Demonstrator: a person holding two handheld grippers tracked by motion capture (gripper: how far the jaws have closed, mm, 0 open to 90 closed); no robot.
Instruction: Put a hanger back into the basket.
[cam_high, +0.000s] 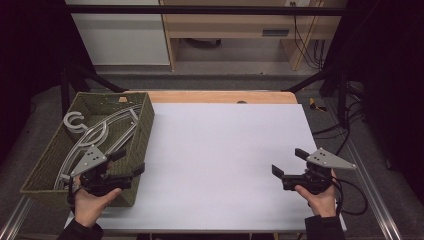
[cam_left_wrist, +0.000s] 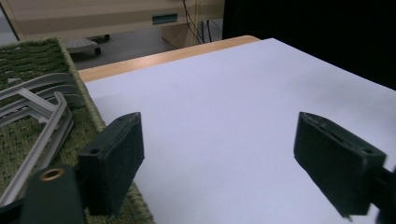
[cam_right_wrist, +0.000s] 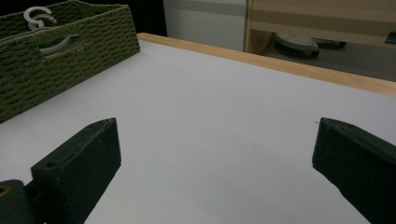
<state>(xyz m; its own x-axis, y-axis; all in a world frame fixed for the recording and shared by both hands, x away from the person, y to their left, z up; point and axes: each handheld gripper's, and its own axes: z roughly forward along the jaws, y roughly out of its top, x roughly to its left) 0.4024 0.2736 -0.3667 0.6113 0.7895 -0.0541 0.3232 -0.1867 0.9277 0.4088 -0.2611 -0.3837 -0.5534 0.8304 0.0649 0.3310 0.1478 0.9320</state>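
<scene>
Both hands low at table's near edge, left gripper (cam_high: 125, 162) and right gripper (cam_high: 290, 162) gaping, empty; grey hangers (cam_high: 102, 132) lie in woven basket (cam_high: 145, 117)—likely start, reach in next.

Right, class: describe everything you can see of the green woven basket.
The green woven basket is rectangular and open-topped, with sides of braided, olive fibre and a handle slot in its end wall. It stands upright at the table's left edge, holding grey hangers. The left claw hovers open at its near right corner.
</scene>
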